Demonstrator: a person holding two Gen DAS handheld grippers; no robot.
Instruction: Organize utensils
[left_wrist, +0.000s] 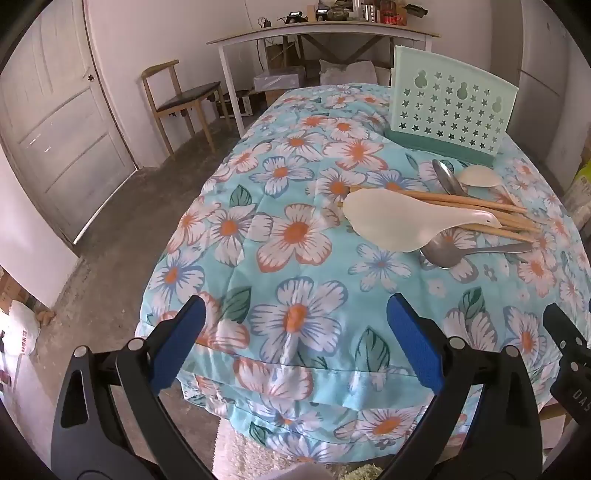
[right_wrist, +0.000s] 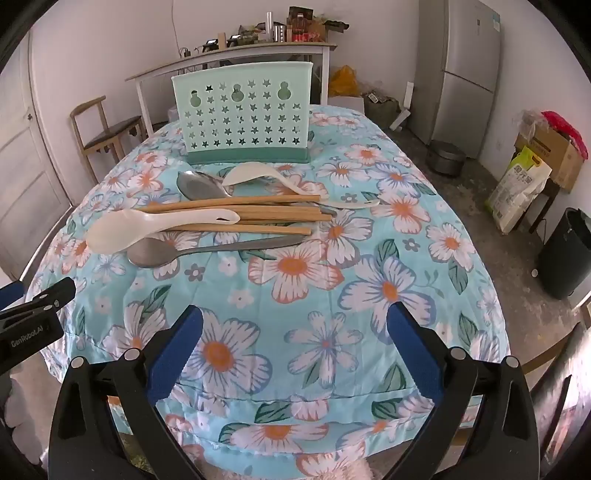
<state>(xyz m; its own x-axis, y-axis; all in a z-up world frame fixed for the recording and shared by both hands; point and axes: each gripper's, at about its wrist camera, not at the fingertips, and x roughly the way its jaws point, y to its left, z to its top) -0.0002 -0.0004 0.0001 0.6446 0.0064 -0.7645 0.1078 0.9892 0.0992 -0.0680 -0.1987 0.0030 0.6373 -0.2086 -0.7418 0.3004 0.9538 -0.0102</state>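
Utensil pile (right_wrist: 221, 218) lies well beyond the spread, seemingly empty right hand-held gripper (right_wrist: 295, 347).

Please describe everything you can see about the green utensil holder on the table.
The holder is a pale mint-green box, plastic by its look, on a darker teal base. Its front wall is pierced with rows of star-shaped holes and three gourd-shaped cutouts near the top. It stands upright at the far end of the floral cloth, behind the pile of spoons and chopsticks. No handles rise above its rim, and nothing appears to touch it but the cloth.
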